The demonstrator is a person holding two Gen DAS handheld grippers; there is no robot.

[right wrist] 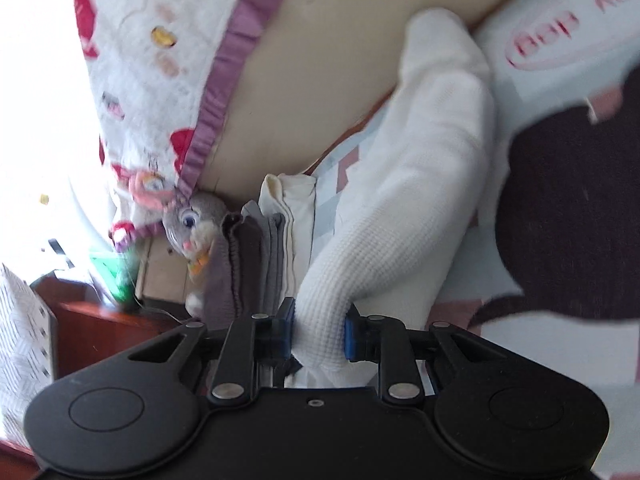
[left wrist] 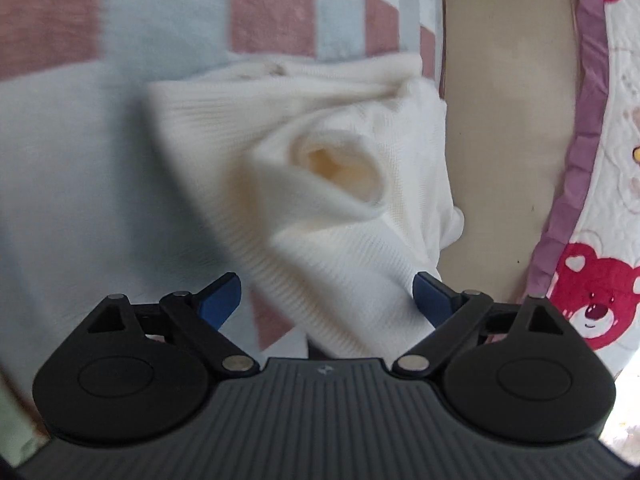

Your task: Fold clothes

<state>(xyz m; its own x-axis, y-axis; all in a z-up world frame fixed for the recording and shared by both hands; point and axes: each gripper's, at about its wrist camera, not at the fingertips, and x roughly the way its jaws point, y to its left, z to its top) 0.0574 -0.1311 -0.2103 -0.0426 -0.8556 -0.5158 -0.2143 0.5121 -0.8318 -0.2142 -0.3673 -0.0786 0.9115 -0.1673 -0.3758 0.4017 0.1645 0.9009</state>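
Black linkages fill the bottom of both views, and between them sit the blue-padded tongs. On the right tongs, low centre of the right wrist view, the pads are pressed against a bunched tube of the white knit garment, so they are clamped on it; the cloth runs from there up toward the upper right of the frame, lifted clear of the checked bedspread. The left tongs stand wide apart, low in the left wrist view. A ribbed fold of the same white knit garment passes between the pads, but whether either pad touches it is hard to tell through the blur.

Most of the garment lies rumpled at the centre of the left view on the pink-and-blue bedspread, with a rolled opening, perhaps a sleeve or neck, facing the camera. A stack of folded clothes and a grey plush rabbit sit at centre left of the right view; a dark garment lies at the right.

My reading: the work is at the spreading stage, with no fold yet made. Next, the left tongs need to close on a matching edge so both can pull the knit flat on the bed.
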